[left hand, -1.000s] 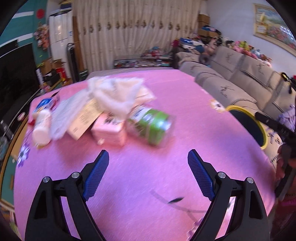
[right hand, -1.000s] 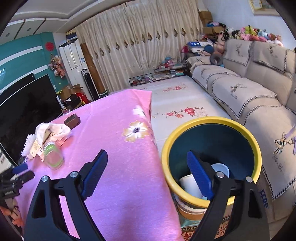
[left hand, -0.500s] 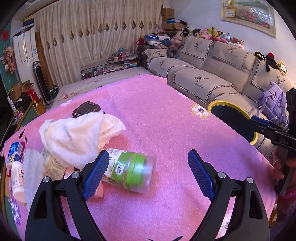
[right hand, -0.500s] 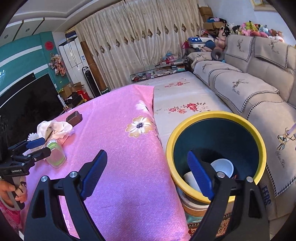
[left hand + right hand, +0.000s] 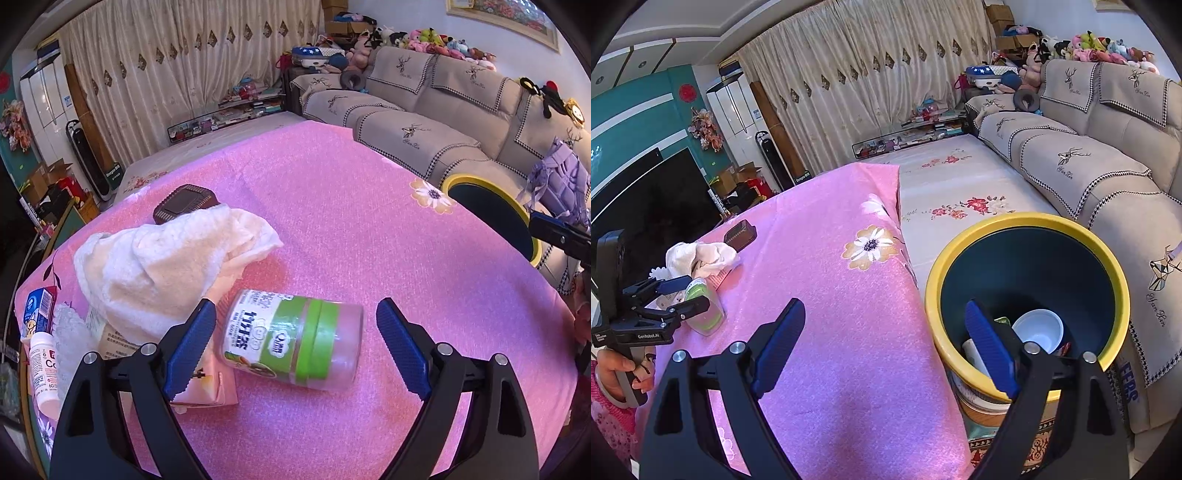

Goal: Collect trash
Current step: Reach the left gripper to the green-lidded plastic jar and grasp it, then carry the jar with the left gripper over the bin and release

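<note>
1. Left claw (image 5: 291,345) was spread wide, released, straddling the jar (image 5: 295,338) lying on the table (image 5: 369,229); label script unreadable.
2. Right claw (image 5: 882,347) released, empty, beside the bin (image 5: 1027,229).
3. Towel (image 5: 166,266) hid a carton's print.

The left tool (image 5: 679,299) carries "GenRobot.AI" on its body. The white bottle (image 5: 43,369) at the table's left edge shows "Co". The sofa covers (image 5: 1067,162) read "Yan Xin", roughly.

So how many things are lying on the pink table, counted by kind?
Jars: 1, green-labelled jar
Towels: 1, white towel
Boxes: 2, pink box, blue carton
Bottles: 1, small white bottle
Dark brown flat thing: 1
Total: 6; paper and other bits underneath are unclear.
</note>
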Demonstrator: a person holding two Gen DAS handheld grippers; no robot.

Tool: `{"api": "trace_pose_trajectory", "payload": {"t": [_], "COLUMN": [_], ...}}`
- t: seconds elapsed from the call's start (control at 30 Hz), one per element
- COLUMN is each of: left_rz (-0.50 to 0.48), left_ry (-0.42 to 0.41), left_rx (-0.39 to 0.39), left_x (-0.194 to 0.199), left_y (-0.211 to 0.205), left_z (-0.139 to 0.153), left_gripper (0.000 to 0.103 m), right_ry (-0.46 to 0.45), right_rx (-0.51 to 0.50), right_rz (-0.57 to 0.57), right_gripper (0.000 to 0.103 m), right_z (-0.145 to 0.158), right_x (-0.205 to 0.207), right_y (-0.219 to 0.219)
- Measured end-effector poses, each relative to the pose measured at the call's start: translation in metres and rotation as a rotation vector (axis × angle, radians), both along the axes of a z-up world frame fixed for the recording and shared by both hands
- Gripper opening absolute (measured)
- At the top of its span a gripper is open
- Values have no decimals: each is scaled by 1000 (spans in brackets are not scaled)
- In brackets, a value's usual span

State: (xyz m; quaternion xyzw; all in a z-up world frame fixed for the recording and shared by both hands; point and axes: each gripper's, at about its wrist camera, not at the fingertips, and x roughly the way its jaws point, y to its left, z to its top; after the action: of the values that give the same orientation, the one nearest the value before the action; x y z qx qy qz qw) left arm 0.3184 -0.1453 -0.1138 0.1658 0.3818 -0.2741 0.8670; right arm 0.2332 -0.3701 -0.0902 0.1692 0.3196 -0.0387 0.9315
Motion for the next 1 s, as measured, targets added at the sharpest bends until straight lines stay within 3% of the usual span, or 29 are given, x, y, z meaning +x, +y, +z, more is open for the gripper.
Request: {"api": "trace_pose_trajectory", "payload": {"t": [0.33,0.5,0.6,0.8,1.0], "left_rz": [-11,54,78,35,-56], "left_ry": [-18,-15,1,6,-2], "left_rx": [3,33,8,-10,-26], "left_x": [-23,-20,-17,-31,-55], "left_y": [-17,-26,-26,-38,-81], "left_z": [-6,-16,-15,-6,14], "left_gripper": [87,74,73,73,73], "right_ry": [0,-29,-43,-57,-45], "right_rx": [-2,-14,-58,-67,-115], "right_rz": [-1,-22,-29,-78,-220], "right_gripper": [83,83,84,83,83], "right_z": [0,3,6,15,19], "right_x": [1,-4,-11,-36,-71], "right_y": [1,3,6,-14,-59]}}
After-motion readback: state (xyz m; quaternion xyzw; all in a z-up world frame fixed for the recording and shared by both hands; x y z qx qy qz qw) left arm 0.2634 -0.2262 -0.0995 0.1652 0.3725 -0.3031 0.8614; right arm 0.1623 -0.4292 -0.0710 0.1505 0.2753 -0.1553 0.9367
